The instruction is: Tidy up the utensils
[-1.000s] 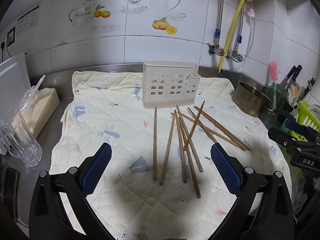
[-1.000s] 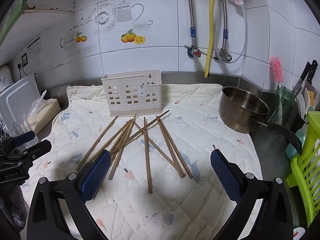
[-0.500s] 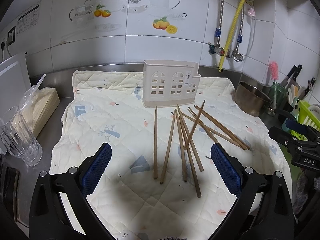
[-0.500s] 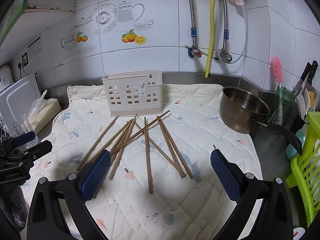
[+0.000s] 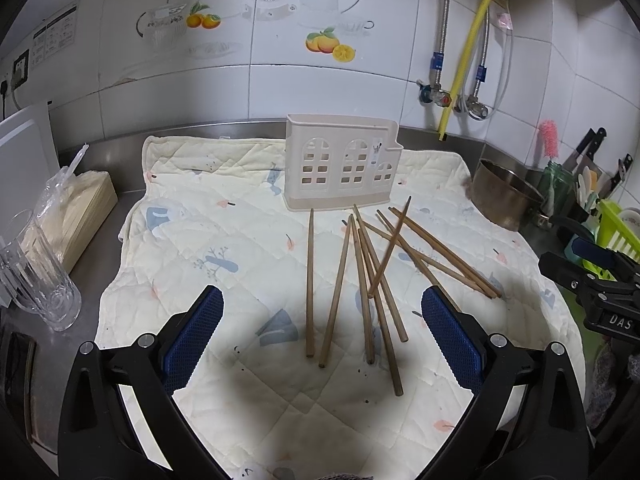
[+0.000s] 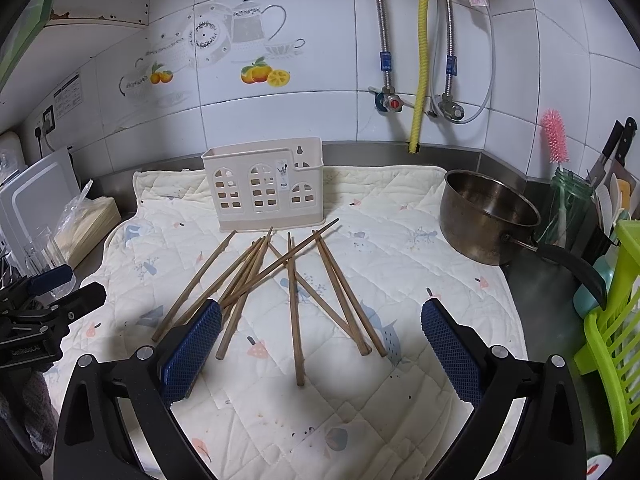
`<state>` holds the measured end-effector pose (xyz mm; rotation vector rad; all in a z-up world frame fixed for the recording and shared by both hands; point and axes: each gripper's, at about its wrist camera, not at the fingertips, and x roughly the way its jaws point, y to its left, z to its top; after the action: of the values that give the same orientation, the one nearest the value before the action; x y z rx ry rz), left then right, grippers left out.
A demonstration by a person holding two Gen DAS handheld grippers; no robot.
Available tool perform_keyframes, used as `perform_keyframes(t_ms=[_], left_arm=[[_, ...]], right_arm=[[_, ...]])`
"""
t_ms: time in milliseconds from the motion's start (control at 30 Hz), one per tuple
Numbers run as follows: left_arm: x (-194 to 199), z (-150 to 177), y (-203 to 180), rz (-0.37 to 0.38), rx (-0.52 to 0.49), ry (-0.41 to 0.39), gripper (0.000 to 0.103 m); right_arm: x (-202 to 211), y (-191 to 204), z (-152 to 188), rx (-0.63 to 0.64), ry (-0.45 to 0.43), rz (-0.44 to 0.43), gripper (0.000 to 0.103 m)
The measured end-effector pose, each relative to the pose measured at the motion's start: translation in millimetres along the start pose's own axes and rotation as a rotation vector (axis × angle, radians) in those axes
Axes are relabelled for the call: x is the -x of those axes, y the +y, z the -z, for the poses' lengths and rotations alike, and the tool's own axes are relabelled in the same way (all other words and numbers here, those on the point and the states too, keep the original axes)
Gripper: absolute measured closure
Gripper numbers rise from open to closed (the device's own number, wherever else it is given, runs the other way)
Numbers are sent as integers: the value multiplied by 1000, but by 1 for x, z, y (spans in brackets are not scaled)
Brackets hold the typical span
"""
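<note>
Where chopsticks (image 5: 362, 276) criss-cross before holder (image 5: 340, 168), pot (image 6: 486, 216) alongside; each hand-held gripper (image 5: 322, 336) (image 6: 320, 344) wide open, empty.

Left gripper (image 5: 322, 334) — black angular plastic arms, silver screw heads, blue cross-hatched pads (image 5: 194, 336) on the inner finger faces. Right gripper (image 6: 320, 346) — same build; white "DAS" lettering shows on its body at 3 o'clock in the left wrist view.
</note>
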<state>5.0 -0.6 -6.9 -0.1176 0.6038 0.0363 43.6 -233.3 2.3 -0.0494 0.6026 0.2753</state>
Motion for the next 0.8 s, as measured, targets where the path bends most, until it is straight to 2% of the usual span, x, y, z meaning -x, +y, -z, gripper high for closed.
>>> perform_keyframes(t_ms=[800], left_arm=[[-25,2,1,-8,-6,57,5]], right_arm=[[-27,-1,2,1,48,-11,6]])
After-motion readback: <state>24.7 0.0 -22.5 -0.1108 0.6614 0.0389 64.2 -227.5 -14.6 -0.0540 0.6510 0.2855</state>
